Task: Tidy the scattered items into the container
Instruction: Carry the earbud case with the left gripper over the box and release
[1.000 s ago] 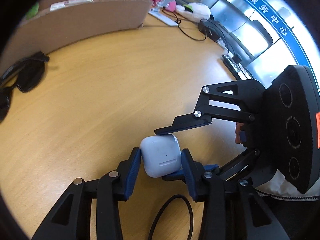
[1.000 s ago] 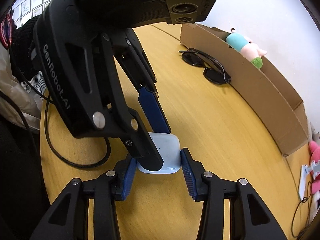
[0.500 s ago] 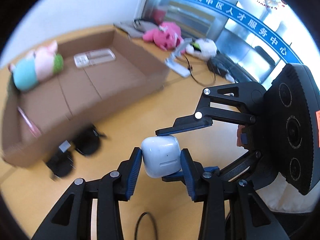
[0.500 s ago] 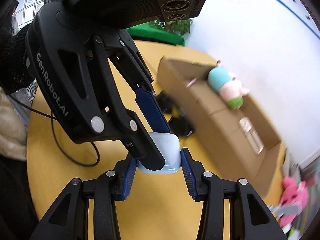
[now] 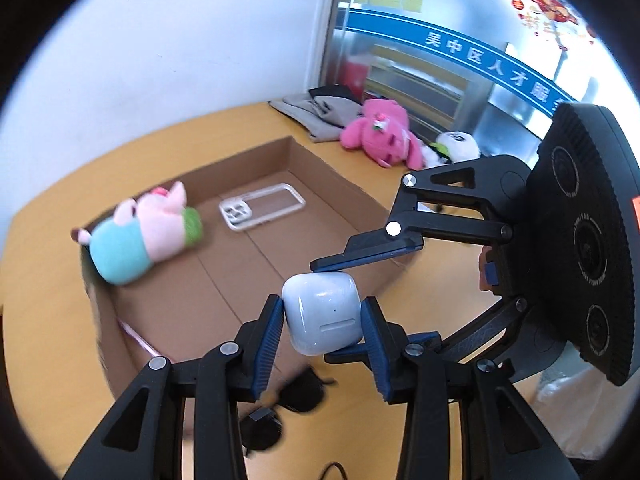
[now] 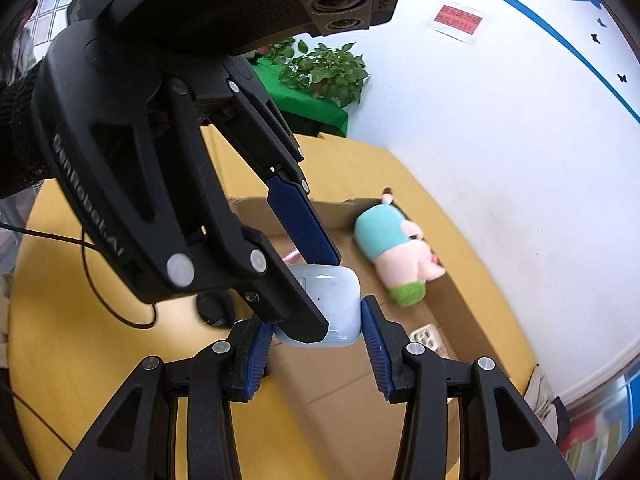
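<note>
While both grippers share one load | white earbud case [image 5: 323, 312] pinched by left gripper [image 5: 322, 330] fingers and crosswise by right gripper [image 6: 316, 338] fingers, above cardboard box [image 5: 280, 248] near wall | risk: uneven release twists case out (smooth shell), landing on worktop [image 5: 48, 320] | both point steeply downward.

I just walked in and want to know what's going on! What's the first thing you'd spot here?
The white earbud case stands out first: it hangs in the air, pinched by the left gripper and the right gripper at once. Beneath it lies an open cardboard box on the wooden table, with a pink and teal plush pig and a clear phone case inside.
</note>
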Available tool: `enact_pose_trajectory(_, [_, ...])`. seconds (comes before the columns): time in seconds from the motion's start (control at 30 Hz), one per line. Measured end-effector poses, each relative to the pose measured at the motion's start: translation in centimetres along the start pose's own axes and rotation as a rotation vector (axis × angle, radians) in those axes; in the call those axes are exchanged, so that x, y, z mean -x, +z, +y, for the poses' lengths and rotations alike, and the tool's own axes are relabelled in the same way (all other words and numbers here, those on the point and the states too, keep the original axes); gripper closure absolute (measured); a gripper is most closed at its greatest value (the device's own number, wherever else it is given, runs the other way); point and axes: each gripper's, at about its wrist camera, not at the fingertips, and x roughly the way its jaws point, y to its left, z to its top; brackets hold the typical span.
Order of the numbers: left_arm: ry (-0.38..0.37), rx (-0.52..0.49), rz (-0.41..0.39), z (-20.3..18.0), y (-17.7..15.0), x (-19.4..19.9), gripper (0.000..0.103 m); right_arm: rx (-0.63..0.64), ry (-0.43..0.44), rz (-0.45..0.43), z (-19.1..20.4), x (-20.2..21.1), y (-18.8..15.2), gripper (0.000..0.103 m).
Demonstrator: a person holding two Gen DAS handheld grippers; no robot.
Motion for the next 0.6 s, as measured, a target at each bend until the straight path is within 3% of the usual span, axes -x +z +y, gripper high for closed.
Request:
enact_pose_trajectory(0.27, [-0.044, 0.077, 0.045, 7.6, 3.6, -5.1, 0.064, -0.065, 0.094, 0.036, -7.2, -7.6, 0.2, 0.056])
enact_pose_trajectory(0.6, [-0.062, 0.196, 0.162, 15.2, 3.9, -12.4, 0.065, -0.115, 0.213, 0.07, -10.7, -17.3, -2.1, 0.056])
